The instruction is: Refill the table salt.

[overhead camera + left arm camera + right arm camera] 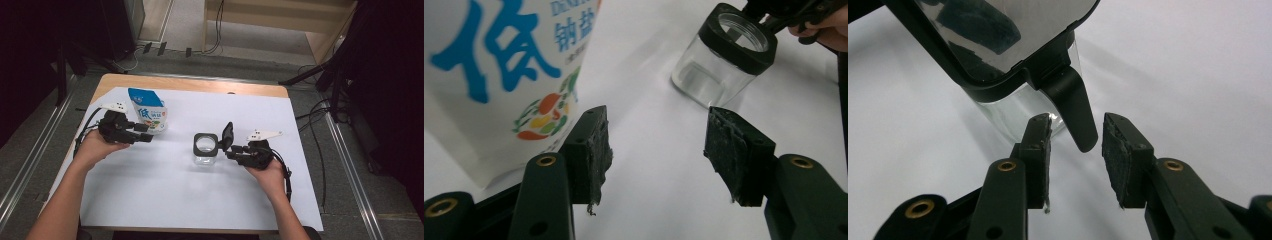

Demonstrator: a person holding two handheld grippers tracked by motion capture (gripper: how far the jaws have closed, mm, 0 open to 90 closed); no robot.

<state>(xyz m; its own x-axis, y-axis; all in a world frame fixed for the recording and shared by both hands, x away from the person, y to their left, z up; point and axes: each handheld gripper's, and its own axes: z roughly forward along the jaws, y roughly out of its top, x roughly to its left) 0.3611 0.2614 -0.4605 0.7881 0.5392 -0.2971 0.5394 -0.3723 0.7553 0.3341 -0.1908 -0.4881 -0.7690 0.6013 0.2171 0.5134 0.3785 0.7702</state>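
A white pouch with blue lettering (147,111) (499,75) stands upright at the back left of the white sheet. My left gripper (147,136) (659,145) is open just in front of it, and nothing sits between its jaws. A clear square jar with a black rim (205,155) (714,75) stands mid-table, its hinged lid (227,134) (998,30) swung up. My right gripper (229,150) (1075,145) is at the jar's right side, its jaws open on either side of the lid's black tab (1075,110), with a thin gap on each side.
A white sheet (165,200) covers most of the wooden table (190,82). Cables and dark stands lie on the floor around the table, beyond its back and right edges. Between the pouch and the jar the sheet is bare.
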